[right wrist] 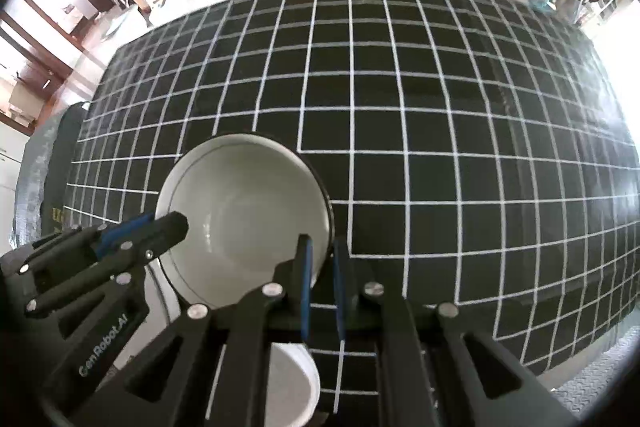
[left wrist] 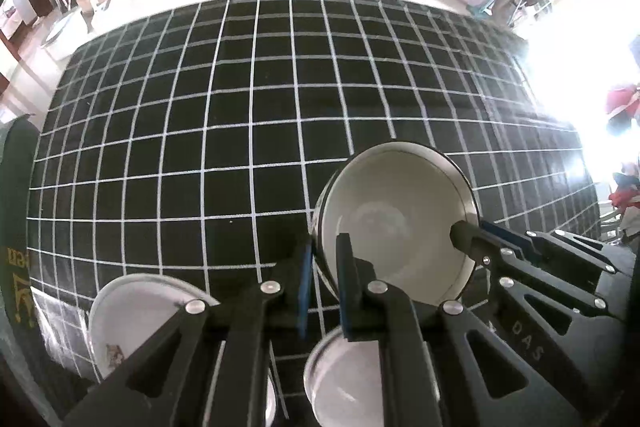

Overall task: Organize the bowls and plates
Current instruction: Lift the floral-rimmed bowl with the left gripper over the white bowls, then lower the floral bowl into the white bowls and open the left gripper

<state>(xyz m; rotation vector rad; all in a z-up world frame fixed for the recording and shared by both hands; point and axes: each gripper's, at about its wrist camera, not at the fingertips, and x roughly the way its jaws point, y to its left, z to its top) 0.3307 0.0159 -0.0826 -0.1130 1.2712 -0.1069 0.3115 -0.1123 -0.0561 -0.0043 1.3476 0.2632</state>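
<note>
Your left gripper (left wrist: 323, 259) and right gripper (right wrist: 320, 263) each pinch opposite rims of the white bowl (left wrist: 394, 223); pull unevenly and it slips onto the dishes below.

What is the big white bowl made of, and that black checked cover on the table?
The big white bowl looks like glazed ceramic or porcelain: smooth, glossy inside, with a thin dark line at the rim. It might be melamine; looks alone cannot settle it. The black checked cover looks like soft woven cloth: matte, with white grid lines, draping over the table edge.
</note>
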